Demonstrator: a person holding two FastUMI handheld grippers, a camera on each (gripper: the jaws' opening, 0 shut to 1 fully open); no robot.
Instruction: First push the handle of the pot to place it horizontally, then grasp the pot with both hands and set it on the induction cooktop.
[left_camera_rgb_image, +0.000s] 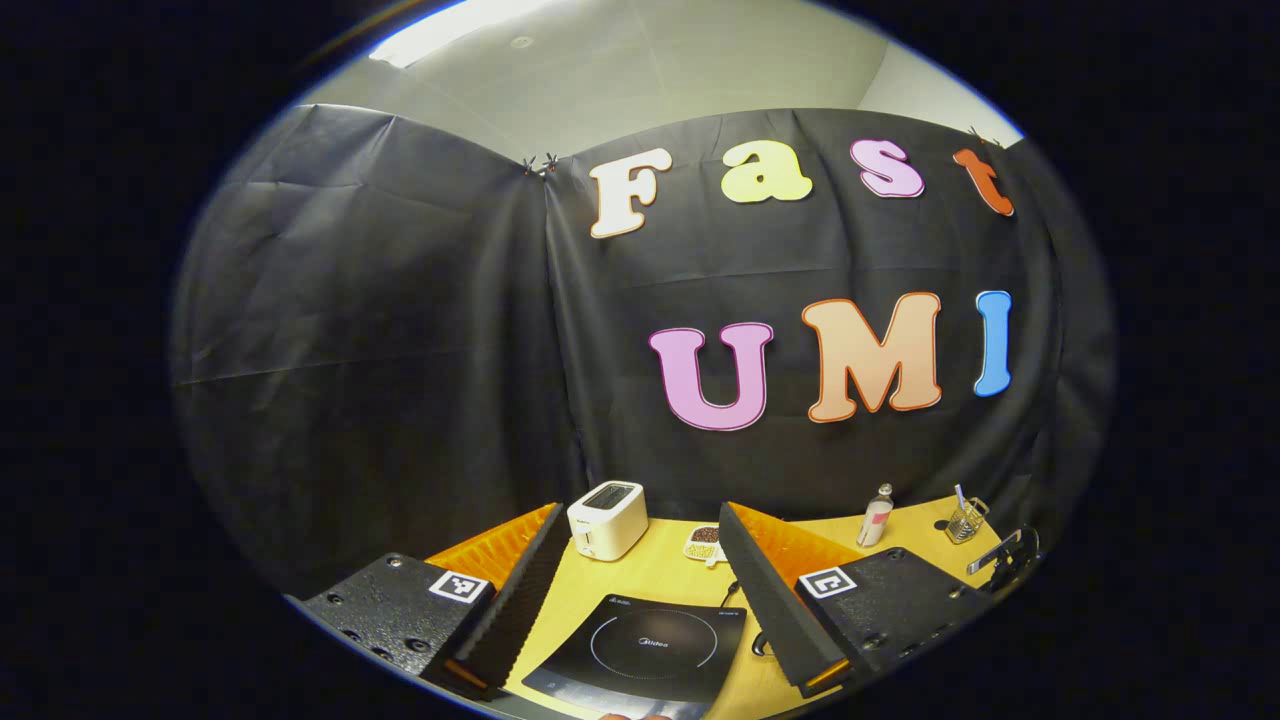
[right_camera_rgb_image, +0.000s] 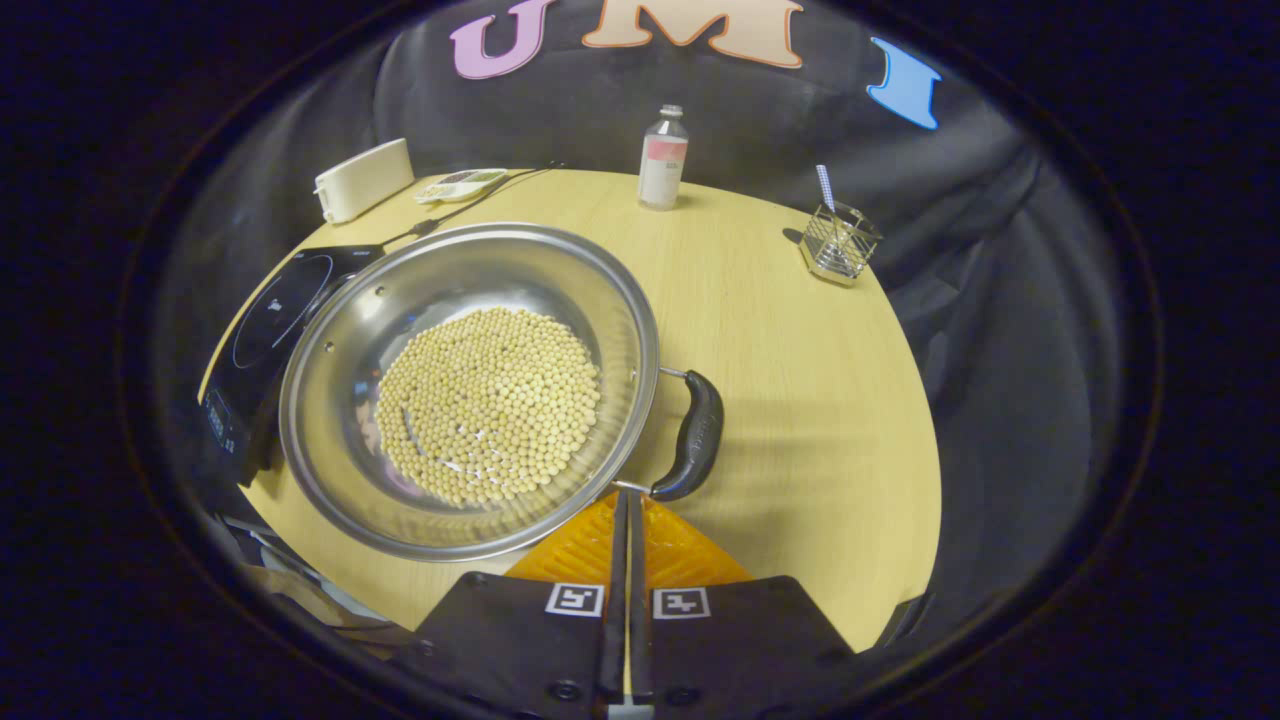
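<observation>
My right gripper (right_camera_rgb_image: 628, 510), jaws pressed together, sits under the pot (right_camera_rgb_image: 470, 385) handle (right_camera_rgb_image: 690, 435); left gripper (left_camera_rgb_image: 640, 590) spread above the cooktop (left_camera_rgb_image: 640, 650). Pot not yet lifted.

The left gripper view sits low, facing level across the worktop (left_camera_rgb_image: 660, 570) toward the wall, while the right gripper view looks steeply down from close; both share the induction cooktop (left_camera_rgb_image: 640, 650).

Round light-wood table (right_camera_rgb_image: 800, 400). At centre-left, steel pot (right_camera_rgb_image: 470, 390) of soybeans, black handle at 3 o'clock. Induction cooktop (right_camera_rgb_image: 265, 330) touching its 9 o'clock side. White toaster (right_camera_rgb_image: 362, 180) at 11, small dish (right_camera_rgb_image: 462, 183) beside it. Bottle (right_camera_rgb_image: 663, 158) at 12. Wire holder (right_camera_rgb_image: 838, 243) at 2.
</observation>
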